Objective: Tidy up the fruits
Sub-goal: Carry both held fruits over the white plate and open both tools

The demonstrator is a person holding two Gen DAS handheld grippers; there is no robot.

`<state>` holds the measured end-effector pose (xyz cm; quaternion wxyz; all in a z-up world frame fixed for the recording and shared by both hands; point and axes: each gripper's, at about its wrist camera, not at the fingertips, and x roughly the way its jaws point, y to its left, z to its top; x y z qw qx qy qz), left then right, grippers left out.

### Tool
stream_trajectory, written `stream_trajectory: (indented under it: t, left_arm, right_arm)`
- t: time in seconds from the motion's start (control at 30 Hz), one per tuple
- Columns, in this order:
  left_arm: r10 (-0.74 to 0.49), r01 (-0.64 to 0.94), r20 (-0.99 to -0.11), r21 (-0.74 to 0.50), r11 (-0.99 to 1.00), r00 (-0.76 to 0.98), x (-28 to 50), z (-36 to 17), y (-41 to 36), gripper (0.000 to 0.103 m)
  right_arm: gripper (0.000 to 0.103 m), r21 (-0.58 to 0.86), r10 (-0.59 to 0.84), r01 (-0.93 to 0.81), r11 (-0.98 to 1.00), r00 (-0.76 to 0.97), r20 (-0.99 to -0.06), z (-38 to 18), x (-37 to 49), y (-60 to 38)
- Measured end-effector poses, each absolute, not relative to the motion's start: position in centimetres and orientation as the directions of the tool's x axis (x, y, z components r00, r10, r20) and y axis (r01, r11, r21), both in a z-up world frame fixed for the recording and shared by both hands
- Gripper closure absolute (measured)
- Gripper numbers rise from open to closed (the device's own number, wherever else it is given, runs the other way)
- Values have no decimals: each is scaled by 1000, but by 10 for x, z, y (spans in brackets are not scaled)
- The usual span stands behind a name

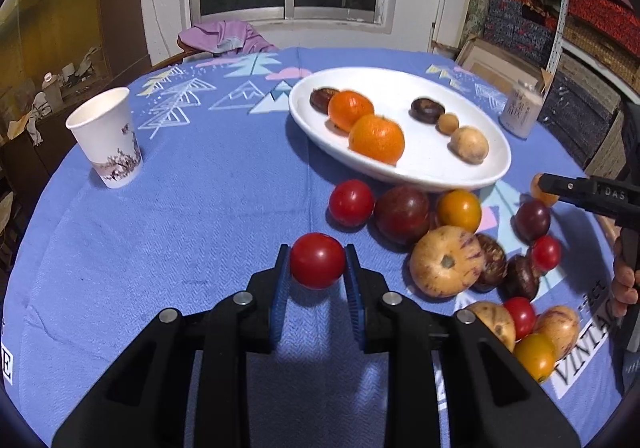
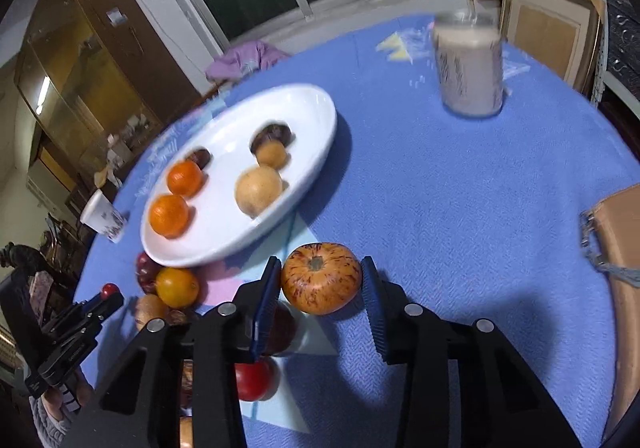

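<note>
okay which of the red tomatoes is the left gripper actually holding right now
The red tomato pinched between the left gripper pads, lifted above its shadow on the cloth. The other red ones lie loose by the white plate.

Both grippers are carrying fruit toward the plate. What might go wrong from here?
The left gripper pinches the red tomato only at its fingertips; it may slip out or bruise. The right gripper grips the wide striped fruit similarly. Fruit crowds the plate rim, so a low approach could scatter it.
</note>
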<state>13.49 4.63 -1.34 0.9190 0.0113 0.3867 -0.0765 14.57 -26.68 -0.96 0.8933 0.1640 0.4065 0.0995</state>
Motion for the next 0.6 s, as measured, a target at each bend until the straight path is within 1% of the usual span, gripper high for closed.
stream_trajectory:
  t: [0.07, 0.13, 0.27, 0.37, 0.43, 0.6]
  left_arm:
    - [-161, 161, -690, -65, 985, 706, 134, 2, 45, 77]
    - [-176, 173, -679, -73, 982, 713, 138, 17, 38, 77]
    - [-197, 204, -659, -67, 977, 726, 159, 48, 11, 77]
    - [-223, 244, -662, -61, 968, 716, 177, 53, -21, 77]
    - [-229, 275, -678, -41, 961, 699, 188, 45, -46, 77]
    - [-218, 310, -731, -8, 951, 647, 214, 14, -80, 77]
  right_arm:
    - [62, 374, 309, -66, 925, 703, -641, 10, 134, -269]
    - [62, 374, 311, -82, 924, 731, -607, 25, 129, -267]
    - [62, 348, 329, -140, 927, 747, -578, 59, 141, -252]
    - [62, 333, 337, -162, 929, 743, -578, 77, 167, -238]
    - [62, 324, 339, -170, 931, 733, -590, 79, 190, -228]
    - [62, 340, 359, -167, 926, 670, -649, 52, 235, -208]
